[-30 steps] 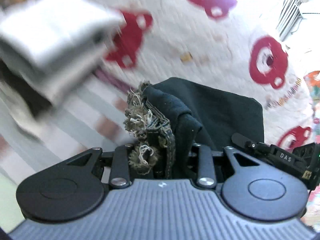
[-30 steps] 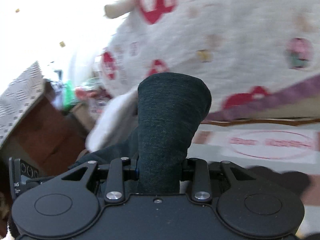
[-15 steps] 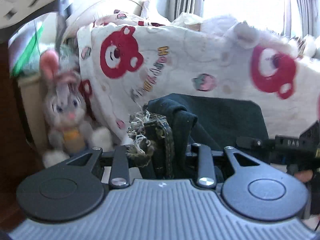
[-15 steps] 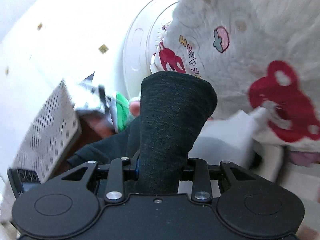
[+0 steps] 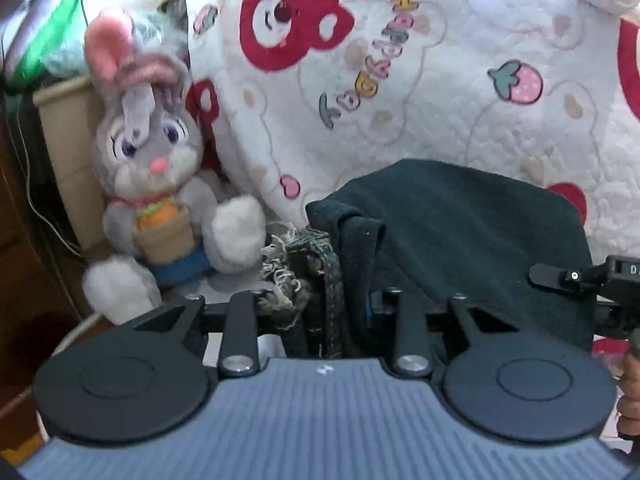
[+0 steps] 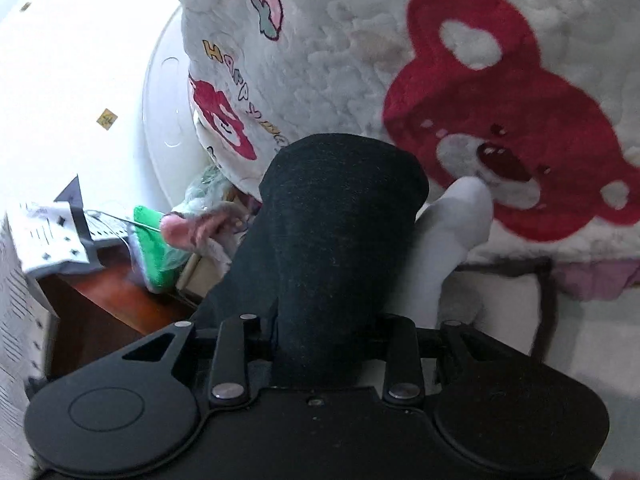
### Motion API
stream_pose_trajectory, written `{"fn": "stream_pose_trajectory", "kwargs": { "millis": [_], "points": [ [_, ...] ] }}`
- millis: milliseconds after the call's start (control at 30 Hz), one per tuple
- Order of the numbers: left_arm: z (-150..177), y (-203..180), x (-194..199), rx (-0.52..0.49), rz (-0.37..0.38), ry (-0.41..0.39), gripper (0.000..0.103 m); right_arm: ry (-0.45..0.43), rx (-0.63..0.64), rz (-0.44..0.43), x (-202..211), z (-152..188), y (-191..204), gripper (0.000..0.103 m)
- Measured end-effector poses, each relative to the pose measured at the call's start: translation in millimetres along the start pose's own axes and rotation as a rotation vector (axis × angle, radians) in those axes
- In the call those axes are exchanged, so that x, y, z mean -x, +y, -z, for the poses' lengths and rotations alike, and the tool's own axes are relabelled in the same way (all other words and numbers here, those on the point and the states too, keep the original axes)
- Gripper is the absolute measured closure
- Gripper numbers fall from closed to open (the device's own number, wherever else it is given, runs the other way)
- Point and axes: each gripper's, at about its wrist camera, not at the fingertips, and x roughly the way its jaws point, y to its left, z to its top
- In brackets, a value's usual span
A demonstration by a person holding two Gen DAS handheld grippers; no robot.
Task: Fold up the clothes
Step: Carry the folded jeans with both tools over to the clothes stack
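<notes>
**Left wrist view: dark garment lifted between both grippers**

Left wrist view shows the left gripper [image 5: 320, 312] with its fingers clamped on the frayed hem of a dark garment [image 5: 460, 232], which spans toward the right gripper [image 5: 592, 284] at the frame's edge. Seen from the right wrist, that gripper's [image 6: 320, 332] fingers pinch a thick fold of the same cloth [image 6: 336, 232]. Behind hang a bear-print blanket [image 5: 440, 80] and a plush rabbit [image 5: 148, 168]. The garment appears held in the air, though its lower part is hidden. Likely step: carrying it stretched, before a fold. Next comes lowering it flat onto a surface with both holds kept even.
</notes>
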Motion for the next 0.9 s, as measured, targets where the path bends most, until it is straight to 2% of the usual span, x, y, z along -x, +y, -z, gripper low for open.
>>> {"fn": "stream_pose_trajectory", "kwargs": {
  "millis": [67,167,200,233,300,333,367,400,433,467,500,567,633,667,733,800,867,900],
  "points": [
    [-6.4,0.6,10.4,0.003,-0.011,-0.008,0.074,0.017,0.008,-0.036,-2.3,-1.1,9.7,0.066],
    [3.2,14.1,1.8,0.051,-0.046,0.089,0.072,0.058,-0.014,0.042,-13.2,7.1,5.0,0.065],
    [9.0,17.3,-1.4,0.068,-0.069,0.114,0.068,0.059,-0.029,0.059,-14.9,11.0,1.8,0.065],
    [13.2,20.3,-0.6,0.077,-0.09,0.11,0.061,0.052,-0.031,0.065,-15.1,14.1,0.7,0.065],
    [20.6,26.3,2.9,0.091,-0.132,0.087,0.055,0.047,0.016,0.08,-15.4,14.4,6.4,0.062],
    [20.9,27.5,6.7,0.085,-0.177,0.086,0.054,0.046,0.051,0.094,-12.1,14.7,12.5,0.06],
    [20.1,28.2,11.1,0.077,-0.23,0.087,0.058,0.045,0.088,0.109,-8.4,15.0,19.0,0.057],
    [16.3,25.8,16.4,0.061,-0.28,0.086,0.066,0.029,0.121,0.135,-1.5,14.5,24.1,0.055],
    [11.6,22.5,22.0,0.042,-0.33,0.083,0.066,0.011,0.153,0.161,5.9,13.9,29.1,0.053],
    [6.9,19.2,27.5,0.024,-0.379,0.081,0.066,-0.007,0.186,0.188,13.2,13.4,34.1,0.039],
    [1.9,12.1,35.5,-0.001,-0.383,0.044,0.066,-0.059,0.217,0.25,24.5,16.3,38.7,0.033],
    [-6.0,-5.2,50.1,-0.054,-0.345,-0.039,0.064,-0.126,0.285,0.307,37.2,19.3,44.8,0.034],
    [-8.5,-26.5,51.7,-0.125,-0.248,-0.075,0.062,-0.17,0.404,0.306,45.6,23.3,55.5,0.058],
    [-7.6,-36.1,46.1,-0.149,-0.199,-0.058,0.061,-0.189,0.48,0.292,48.1,25.6,63.2,0.068],
    [-3.0,-51.5,28.0,-0.18,-0.116,0.011,0.061,-0.192,0.644,0.268,44.8,29.7,79.5,0.068],
    [6.4,-58.1,3.9,-0.194,-0.129,0.076,0.061,-0.143,0.799,0.245,29.5,30.9,92.0,0.069],
    [17.3,-56.1,-17.3,-0.205,-0.188,0.107,0.06,-0.135,0.901,0.288,9.1,30.4,92.3,0.07],
    [21.8,-51.1,-24.1,-0.198,-0.194,0.11,0.053,-0.12,0.926,0.321,-2.8,27.2,85.9,0.07]
  ]
}}
